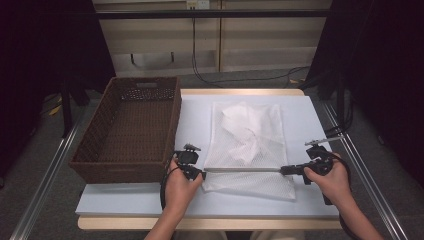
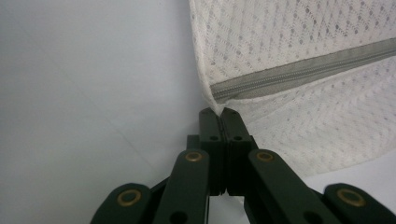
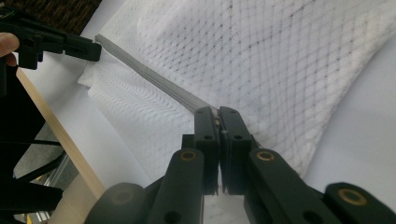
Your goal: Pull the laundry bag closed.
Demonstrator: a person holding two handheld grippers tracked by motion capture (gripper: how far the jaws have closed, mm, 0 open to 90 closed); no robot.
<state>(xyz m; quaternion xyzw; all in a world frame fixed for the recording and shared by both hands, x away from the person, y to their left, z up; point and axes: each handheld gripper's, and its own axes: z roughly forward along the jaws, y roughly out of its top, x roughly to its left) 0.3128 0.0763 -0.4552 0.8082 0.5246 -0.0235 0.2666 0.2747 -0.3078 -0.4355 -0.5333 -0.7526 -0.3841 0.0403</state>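
A white mesh laundry bag (image 1: 247, 145) lies flat on the white table (image 1: 300, 120), with crumpled white cloth (image 1: 245, 131) inside it. A grey zipper (image 1: 242, 169) runs across its near end. My left gripper (image 1: 202, 174) is shut on the bag's left zipper corner (image 2: 215, 103). My right gripper (image 1: 283, 170) is shut on the right zipper end (image 3: 212, 112). The zipper is stretched taut between them, and the bag's near flap (image 1: 250, 185) lies folded below it. In the right gripper view the left gripper (image 3: 95, 49) shows at upper left, at the far end of the zipper (image 3: 149, 74).
A brown wicker basket (image 1: 130, 127) stands on the table's left, close beside my left hand. The table's wooden front edge (image 1: 210, 223) runs just below both hands. Bare white tabletop (image 1: 130, 200) lies in front of the basket and right of the bag.
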